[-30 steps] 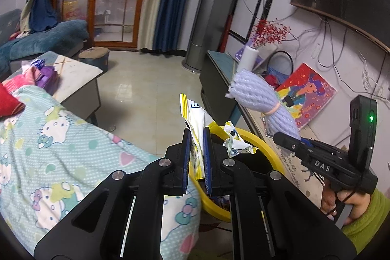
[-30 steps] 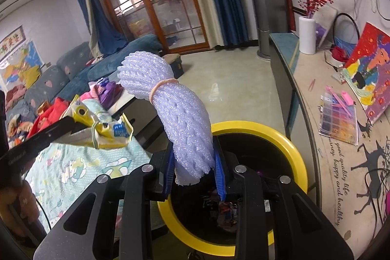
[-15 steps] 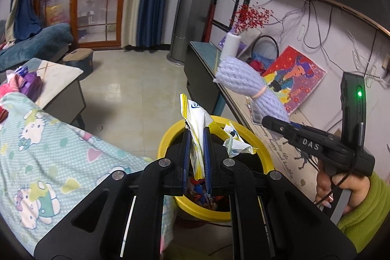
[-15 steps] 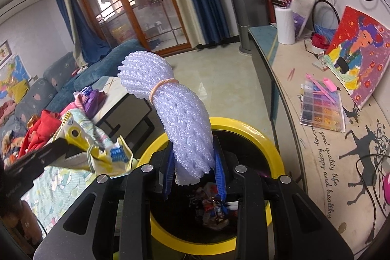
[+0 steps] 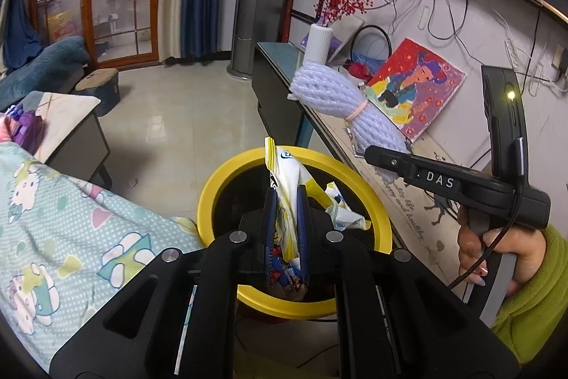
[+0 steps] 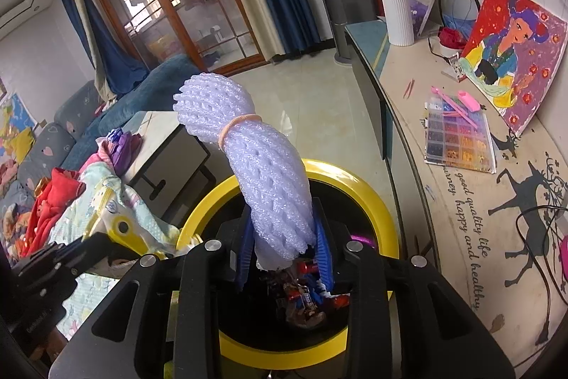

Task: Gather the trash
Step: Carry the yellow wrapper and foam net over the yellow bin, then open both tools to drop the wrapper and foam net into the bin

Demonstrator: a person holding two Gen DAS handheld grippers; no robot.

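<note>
A yellow-rimmed black trash bin (image 5: 227,173) (image 6: 358,183) stands on the floor below both grippers, with wrappers inside. My left gripper (image 5: 285,201) is shut on a yellow and white snack wrapper (image 5: 287,176) and holds it over the bin's mouth. My right gripper (image 6: 284,237) is shut on a bundle of white foam netting (image 6: 262,162) tied with a rubber band, also above the bin. The netting also shows in the left wrist view (image 5: 340,105), at the tip of the right gripper (image 5: 376,155).
A low cabinet (image 6: 461,201) with a bead box, a painting (image 5: 415,91) and a white vase (image 6: 397,16) runs along the right. A bed with a cartoon blanket (image 5: 71,226) lies at the left. A small table (image 5: 71,126) and tiled floor lie beyond.
Both grippers have moved closer over the bin, which now sits centred beneath them. Both loads are still held.
</note>
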